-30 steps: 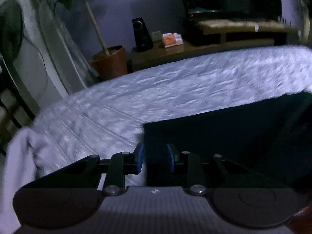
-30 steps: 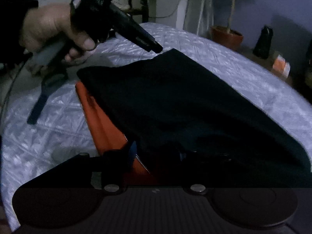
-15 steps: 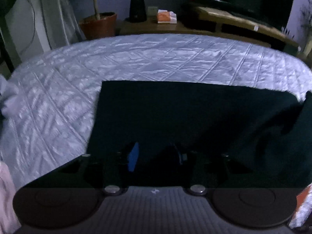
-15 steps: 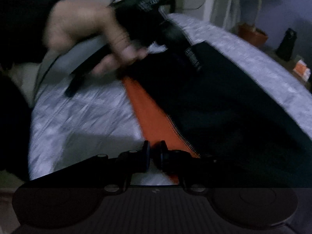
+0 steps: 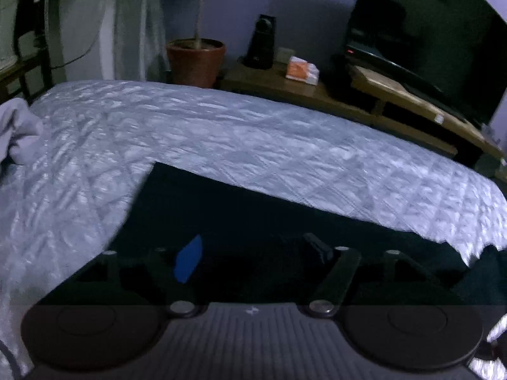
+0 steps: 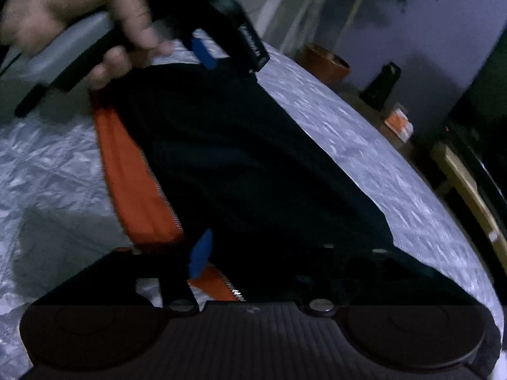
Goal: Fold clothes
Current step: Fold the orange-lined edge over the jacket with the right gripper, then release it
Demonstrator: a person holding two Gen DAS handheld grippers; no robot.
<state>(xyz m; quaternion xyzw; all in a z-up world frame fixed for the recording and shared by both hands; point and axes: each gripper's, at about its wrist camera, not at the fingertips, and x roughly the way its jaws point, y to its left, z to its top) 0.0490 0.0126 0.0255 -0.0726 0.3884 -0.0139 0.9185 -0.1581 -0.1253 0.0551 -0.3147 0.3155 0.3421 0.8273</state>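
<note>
A black garment (image 5: 285,215) with an orange lining (image 6: 136,183) and a zipper lies folded on the quilted bedspread (image 5: 221,136). My left gripper (image 5: 253,256) hovers over its near edge, jaws opening. Dark cloth lies under the gap and the blue pad (image 5: 189,262) does not press on it. In the right wrist view a hand (image 6: 79,9) holds the left gripper (image 6: 226,53) at the garment's far corner. My right gripper (image 6: 256,253) sits over the near edge by the orange strip, jaws opening. Its blue pad (image 6: 199,253) is free, and its other finger is lost against the black cloth.
A pale crumpled cloth (image 5: 19,133) lies at the bed's left edge. Beyond the bed stand a potted plant (image 5: 196,60), a dark speaker (image 5: 261,44), an orange box (image 5: 301,69) on a low wooden bench (image 5: 396,101), and a television (image 5: 427,31).
Both grippers' jaws have spread wider; the right one was nearly shut half a second ago. The left view has swung, and the garment's corner now sits further left.
</note>
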